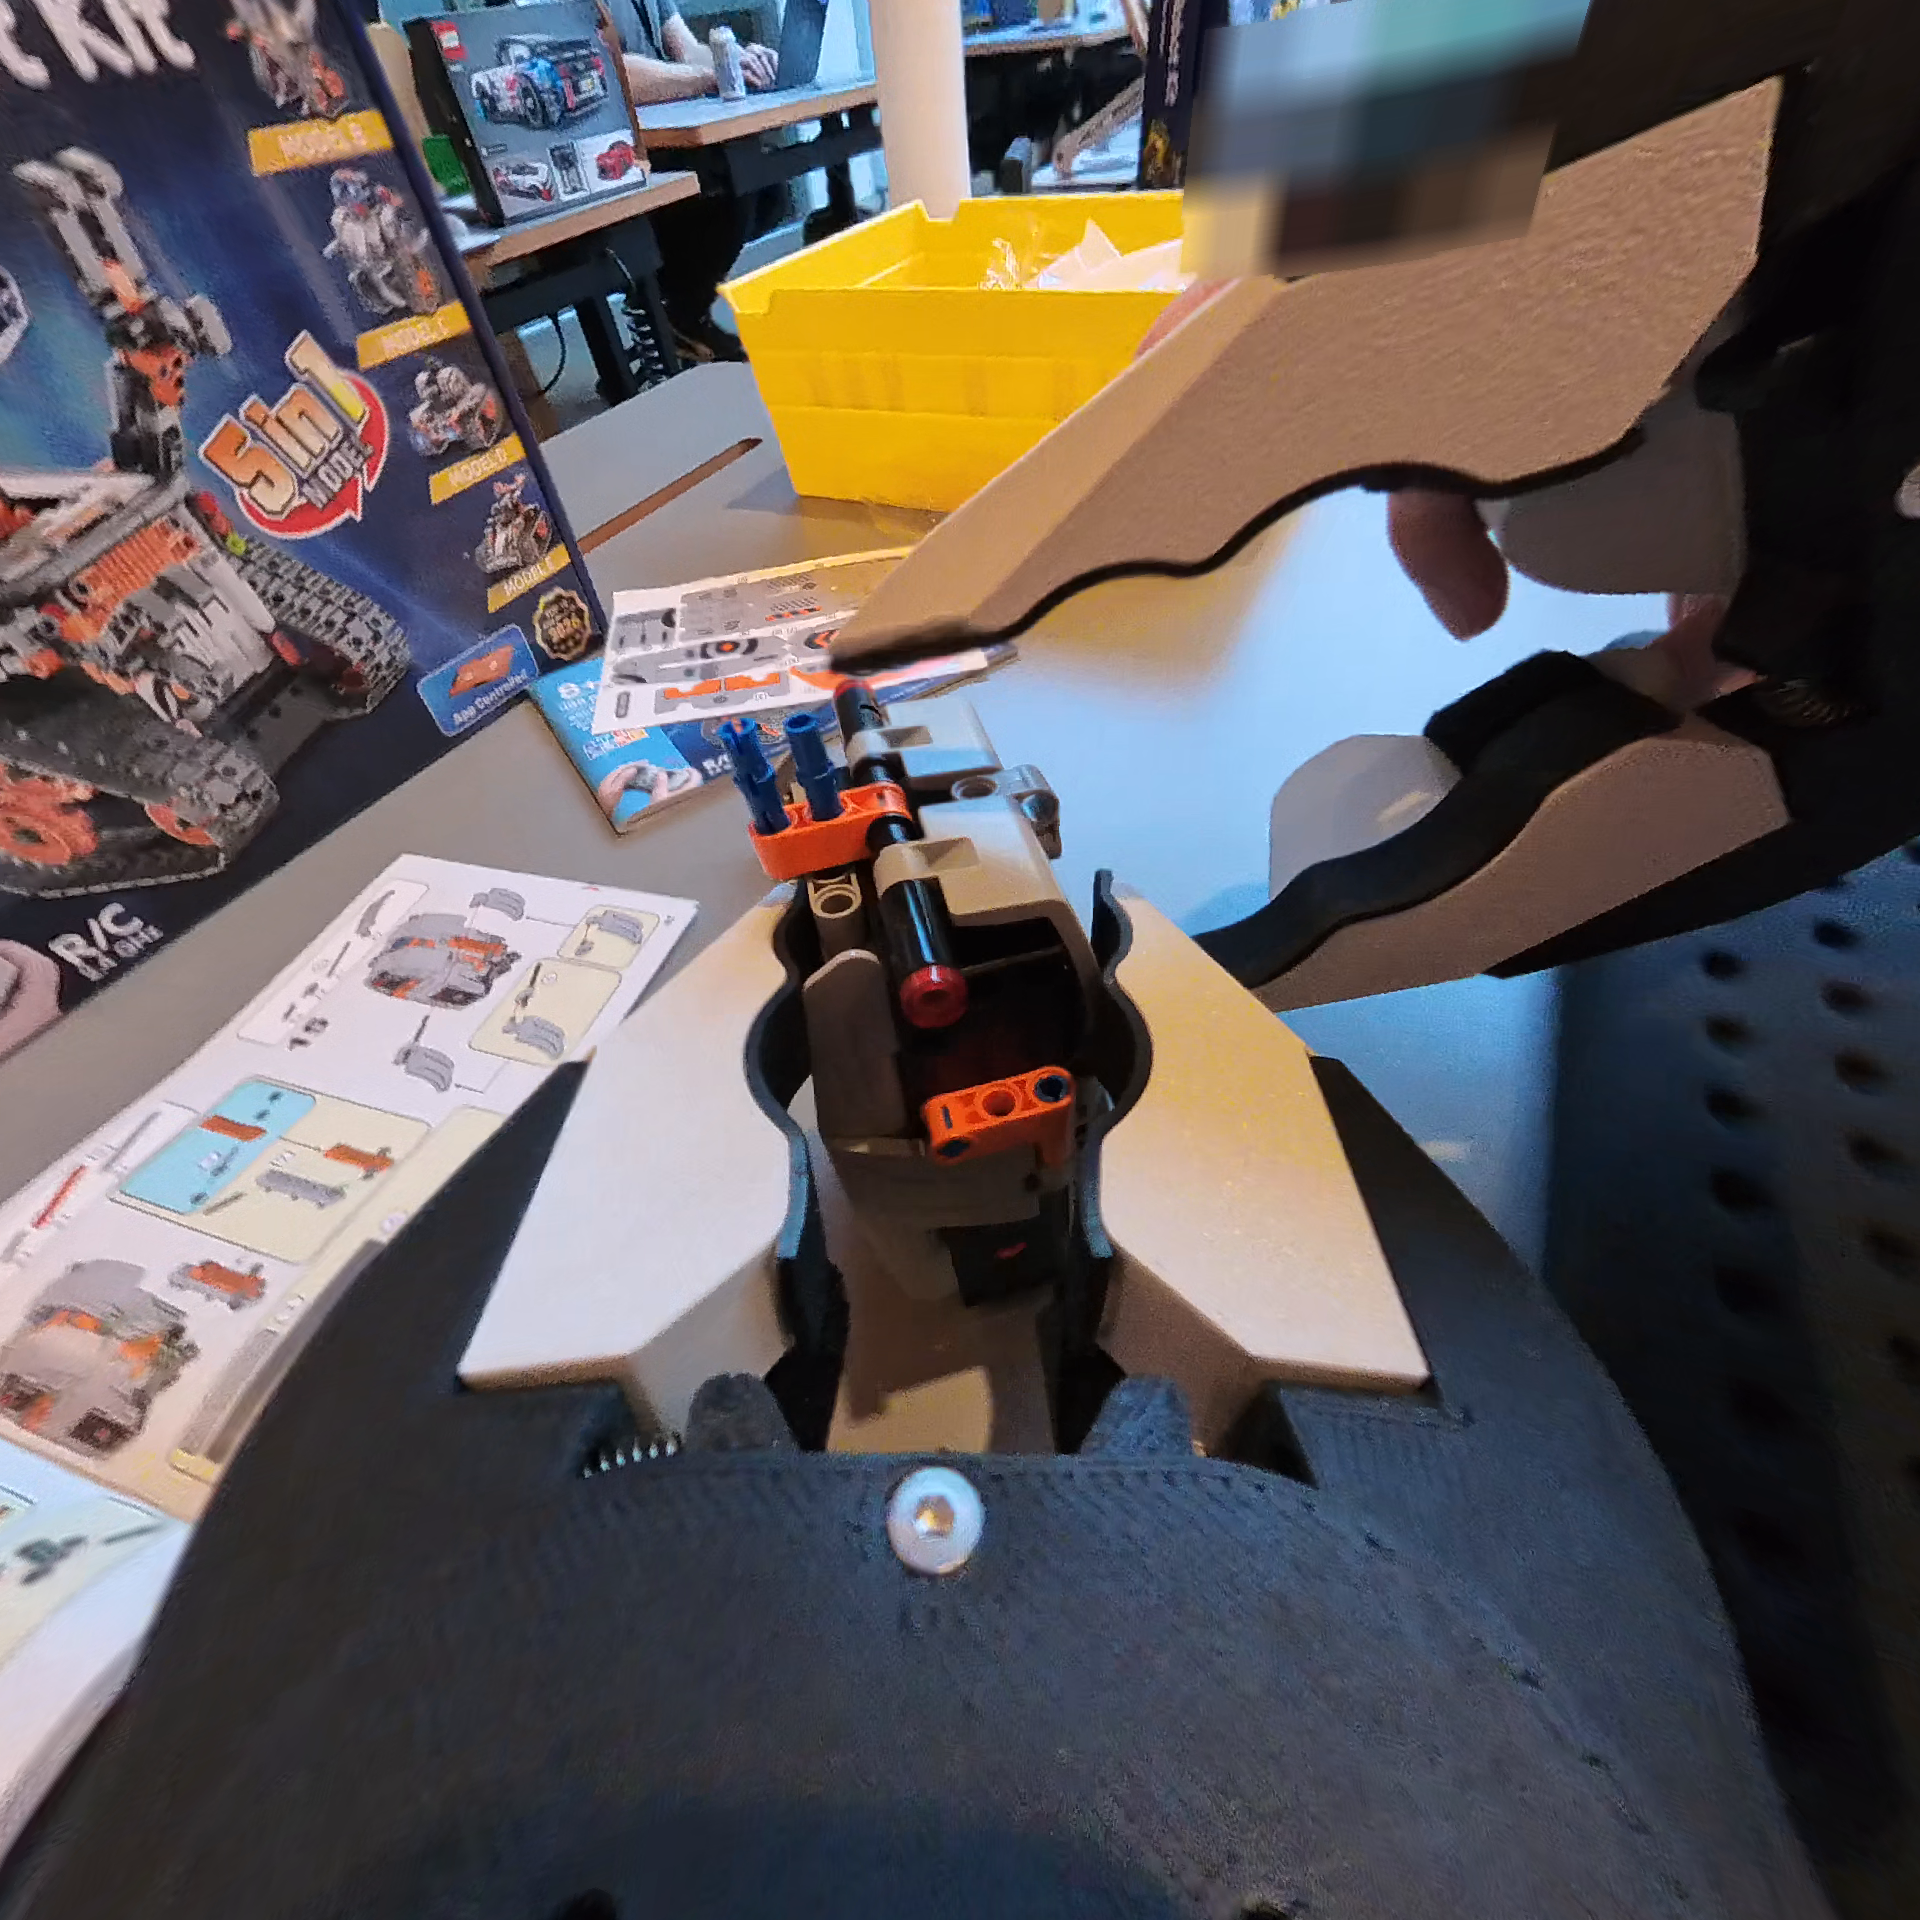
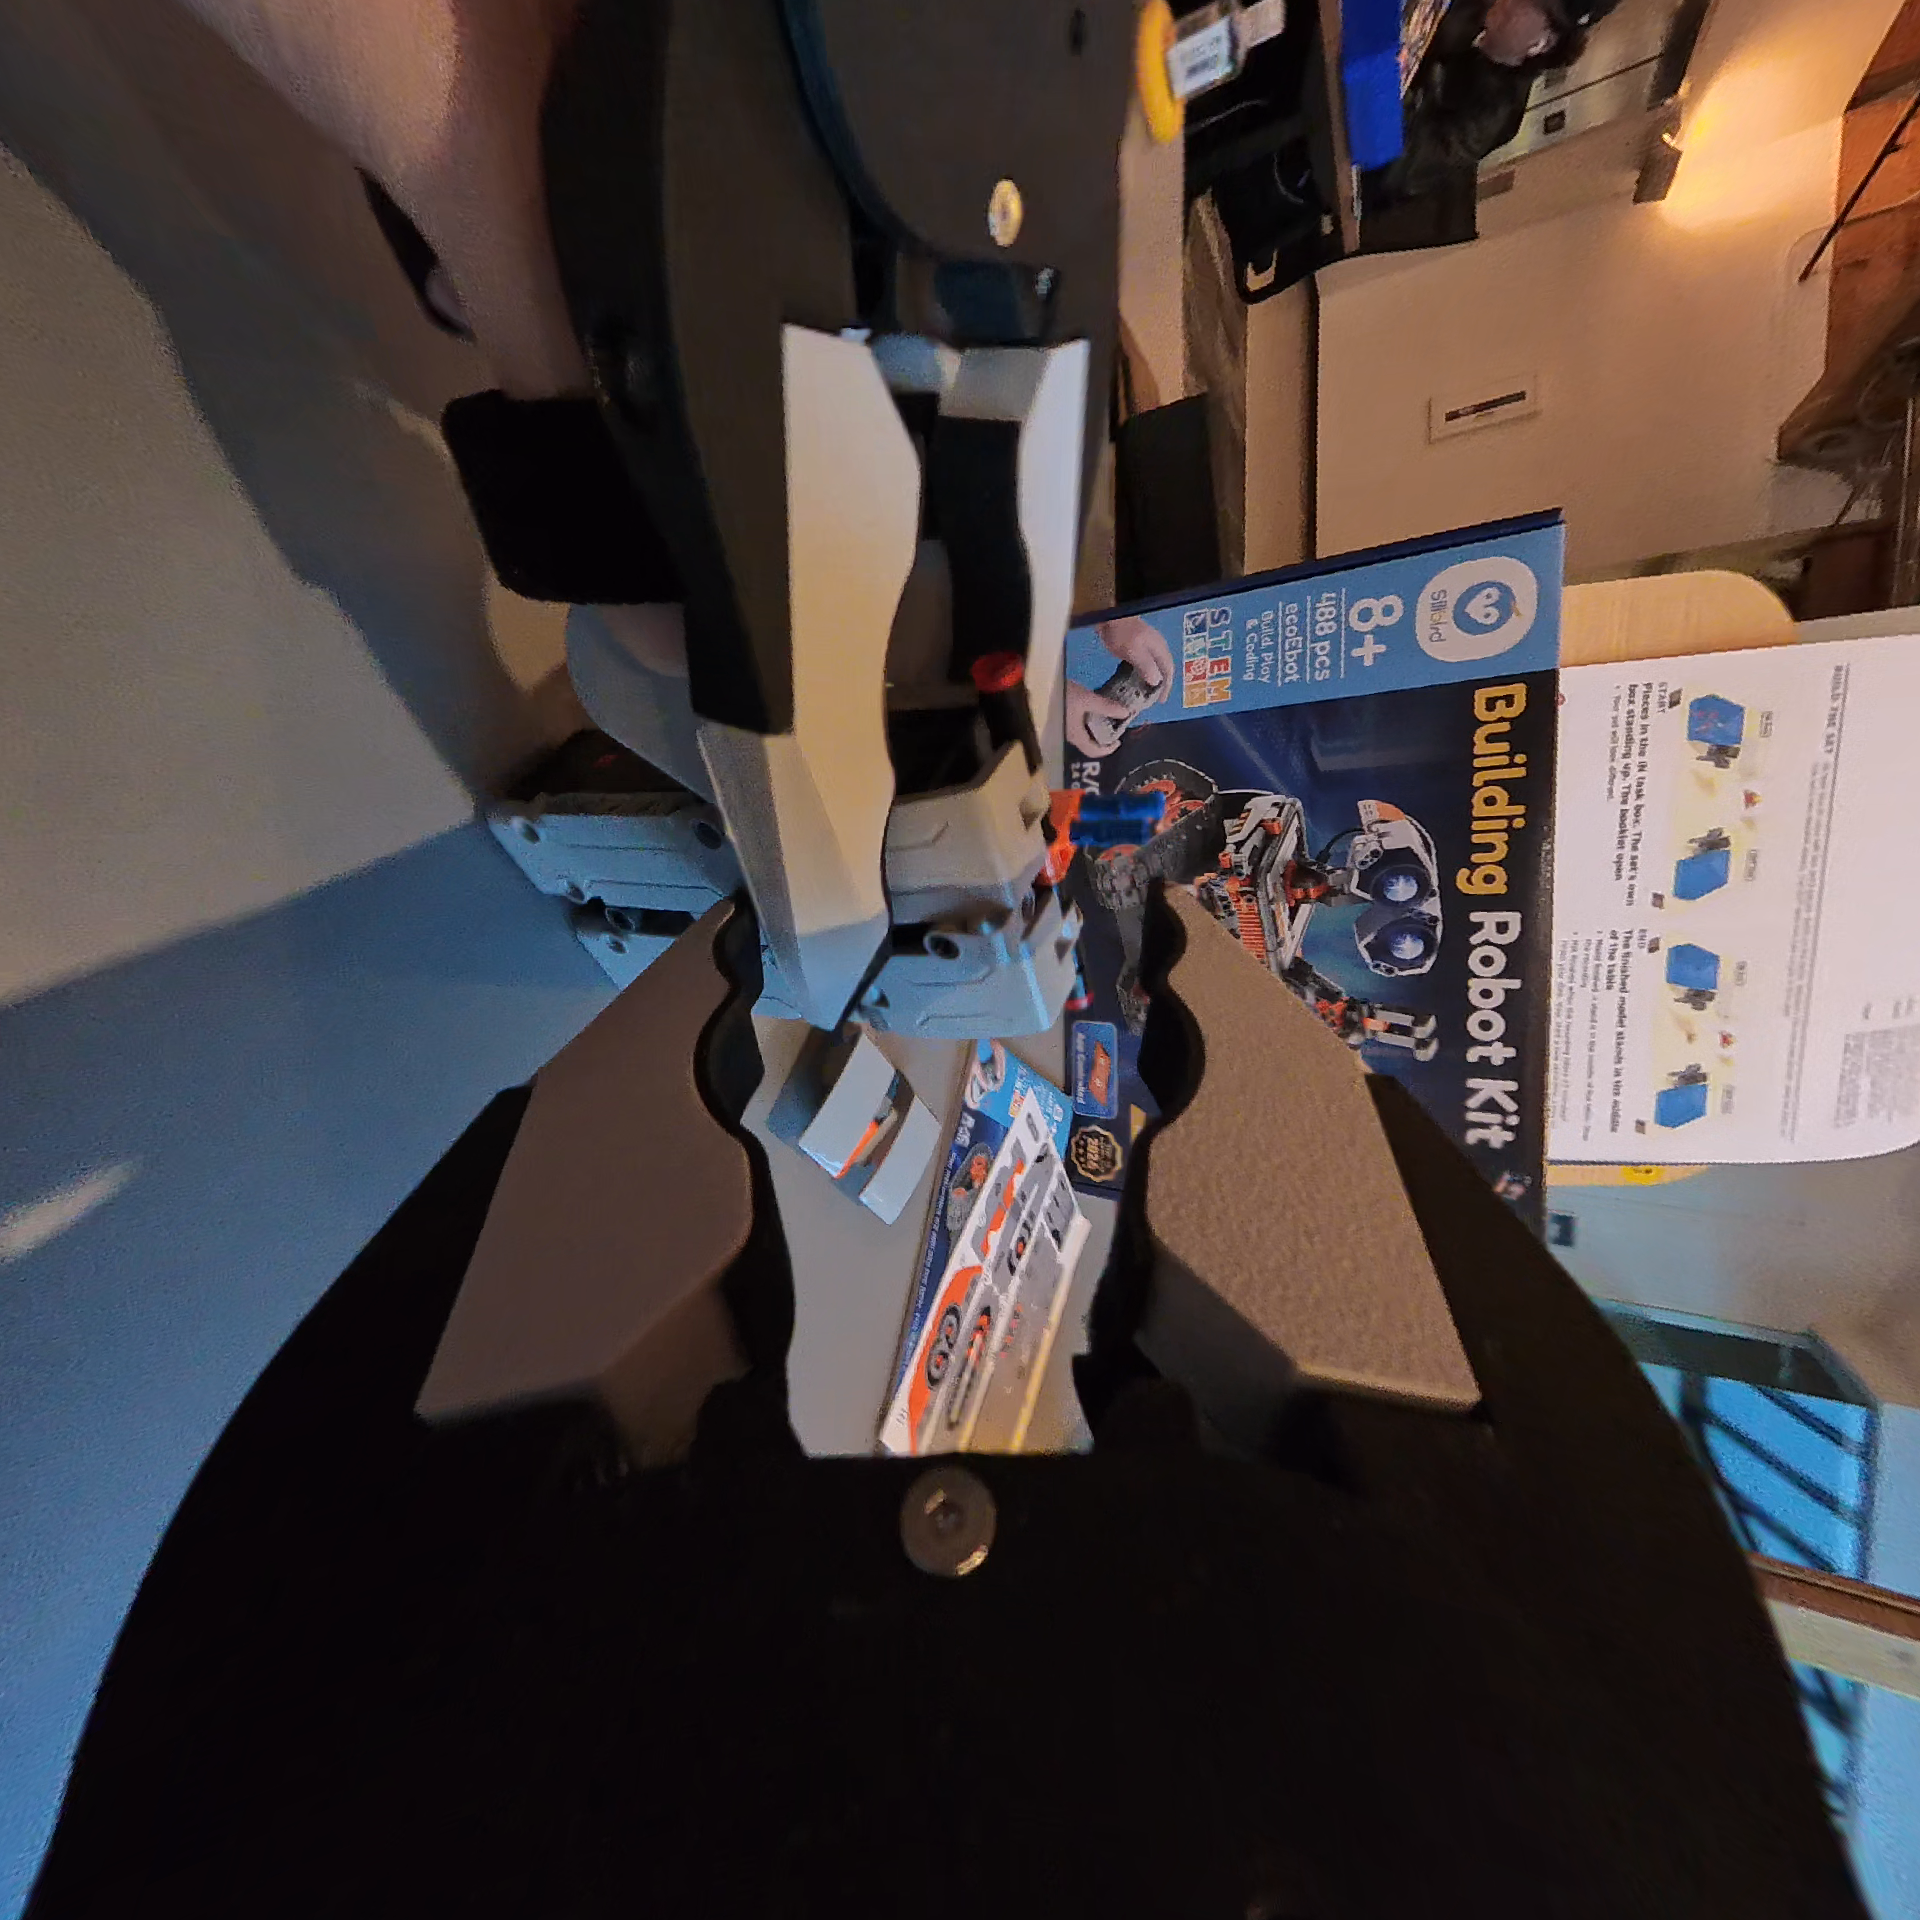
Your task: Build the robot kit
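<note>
A grey table [image 1: 1195, 644] carries a building-kit session's clutter. A yellow plastic bin [image 1: 914, 395] stands at its far side, and a large dark-blue kit box [image 1: 208, 468] stands upright along the left. A sticker sheet [image 1: 727, 644] lies on top of a small blue booklet [image 1: 644, 769], near mid-table. An open instruction sheet [image 1: 312, 1091] is spread flat at the near left edge. In the right wrist view, a few loose grey panel pieces [image 2: 852, 1122] rest just beside the booklet.
</note>
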### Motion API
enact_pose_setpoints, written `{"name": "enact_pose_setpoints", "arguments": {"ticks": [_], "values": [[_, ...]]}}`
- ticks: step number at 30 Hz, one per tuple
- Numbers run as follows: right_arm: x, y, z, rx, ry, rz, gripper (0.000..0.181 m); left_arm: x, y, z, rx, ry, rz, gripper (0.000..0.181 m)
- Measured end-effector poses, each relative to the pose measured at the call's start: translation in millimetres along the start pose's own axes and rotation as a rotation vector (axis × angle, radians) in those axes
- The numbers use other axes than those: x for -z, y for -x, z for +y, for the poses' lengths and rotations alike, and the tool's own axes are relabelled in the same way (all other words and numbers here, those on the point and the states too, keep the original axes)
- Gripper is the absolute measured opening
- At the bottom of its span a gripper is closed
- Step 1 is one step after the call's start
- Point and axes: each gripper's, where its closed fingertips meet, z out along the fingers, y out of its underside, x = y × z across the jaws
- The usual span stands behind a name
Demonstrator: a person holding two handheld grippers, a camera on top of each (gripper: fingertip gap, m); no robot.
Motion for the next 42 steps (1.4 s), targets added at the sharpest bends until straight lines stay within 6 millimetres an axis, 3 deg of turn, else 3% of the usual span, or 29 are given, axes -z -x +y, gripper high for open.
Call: {"name": "enact_pose_setpoints", "arguments": {"ticks": [4, 11, 14, 18, 21, 31, 42], "values": [[9.3, -5.2, -5.0, -0.261, -0.071, -0.001, 0.070, 8.1, 7.1, 1.9, 0.081, -0.048, 0.008, 0.051], [14.1, 11.4, 5.2, -1.004, -0.181, -0.153, 0.063, 15.5, 5.0, 5.5, 0.029, -0.020, -0.015, 0.052], [10.3, 26.4, 3.3, -1.158, -0.230, -0.268, 0.063, 17.5, 2.1, 6.3, 0.005, -0.013, -0.018, 0.052], [-0.8, 46.5, 7.9, -1.098, -0.182, -0.348, 0.065, 23.9, 0.9, 8.0, 0.007, -0.001, -0.023, 0.052], [-10.9, 52.0, 0.7, -1.045, -0.192, -0.369, 0.068, 27.8, 6.3, 9.6, 0.051, 0.016, -0.040, 0.052], [-49.5, 48.5, -27.6, -0.964, -0.239, -0.310, 0.077, 42.5, 26.6, 18.1, 0.206, 0.052, -0.087, 0.053], [-60.3, 47.7, -43.4, -0.910, -0.378, -0.463, 0.076, 62.9, 33.7, 20.0, 0.292, -0.016, 0.065, 0.061]]}}
